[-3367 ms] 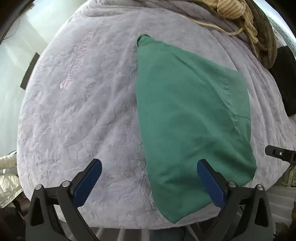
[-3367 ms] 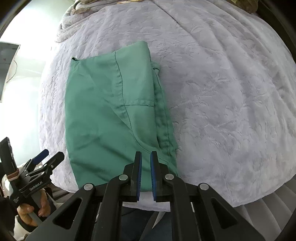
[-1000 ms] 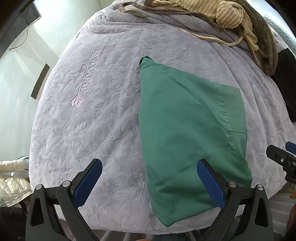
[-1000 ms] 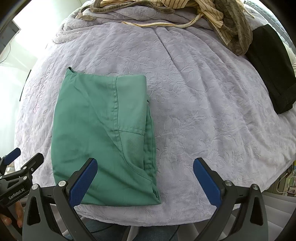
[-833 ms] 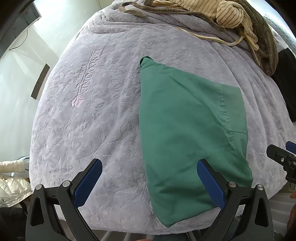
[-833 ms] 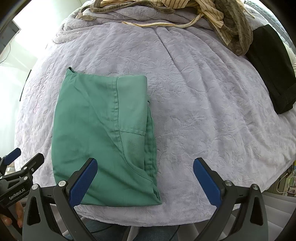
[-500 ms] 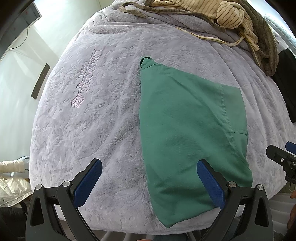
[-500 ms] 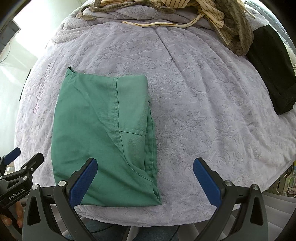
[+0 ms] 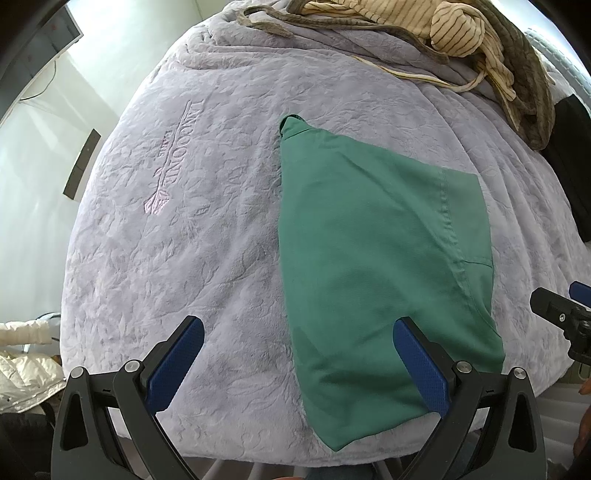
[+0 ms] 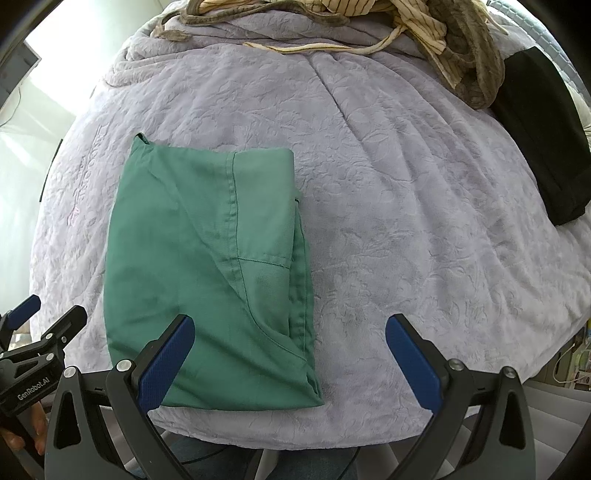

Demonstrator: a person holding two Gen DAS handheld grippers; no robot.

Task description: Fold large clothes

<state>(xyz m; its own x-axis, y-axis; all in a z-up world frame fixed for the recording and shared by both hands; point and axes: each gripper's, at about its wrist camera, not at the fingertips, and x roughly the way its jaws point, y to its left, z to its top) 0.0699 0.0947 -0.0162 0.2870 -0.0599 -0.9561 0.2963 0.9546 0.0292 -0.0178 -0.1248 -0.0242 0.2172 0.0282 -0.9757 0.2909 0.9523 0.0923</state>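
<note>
Left wrist view shows the green garment lying flat on the lilac bed cover, already folded into a compact rectangle with its near edge close to the near edge of the bed, probably so that it is easy to reach from where the person stands. The left gripper hovers above the near edge with its jaws wide apart and nothing between them. In the right wrist view the right gripper also hangs with jaws spread, holding nothing, over the near right corner of the garment. Both are apart from the cloth, so I judge the fold is released and may be finished. At the far right lie a striped pile of clothes and a black folded item, kept well apart from the working area.
</note>
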